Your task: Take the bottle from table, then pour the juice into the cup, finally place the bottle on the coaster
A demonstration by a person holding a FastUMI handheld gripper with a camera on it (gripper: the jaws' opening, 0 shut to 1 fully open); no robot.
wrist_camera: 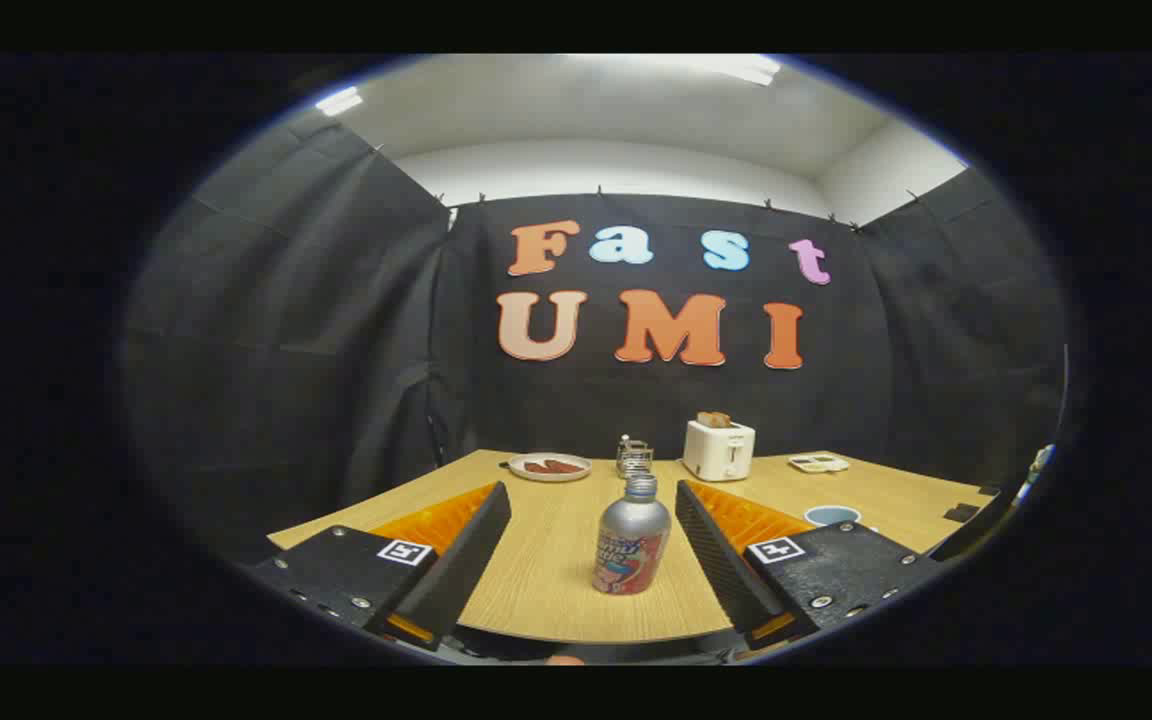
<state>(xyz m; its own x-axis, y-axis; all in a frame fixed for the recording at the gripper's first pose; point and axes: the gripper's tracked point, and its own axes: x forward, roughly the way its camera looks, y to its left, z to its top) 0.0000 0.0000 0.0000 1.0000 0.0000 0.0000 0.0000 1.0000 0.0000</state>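
Note:
A silver bottle [631,541] with a coloured label and a silver cap stands upright on the wooden table [546,590]. It sits between the two fingers of my gripper [593,497], closer to the right finger, and neither finger touches it. The gripper is open wide. A light blue cup [831,515] stands beyond the right finger, partly hidden behind it. I cannot pick out a coaster; a small dark flat piece [961,513] lies near the table's right edge.
At the back of the table stand a white toaster [719,449] with bread in it, a plate [550,467] with reddish food, a small metal holder [633,456] and a shallow white tray [818,463]. Black cloth walls close the booth.

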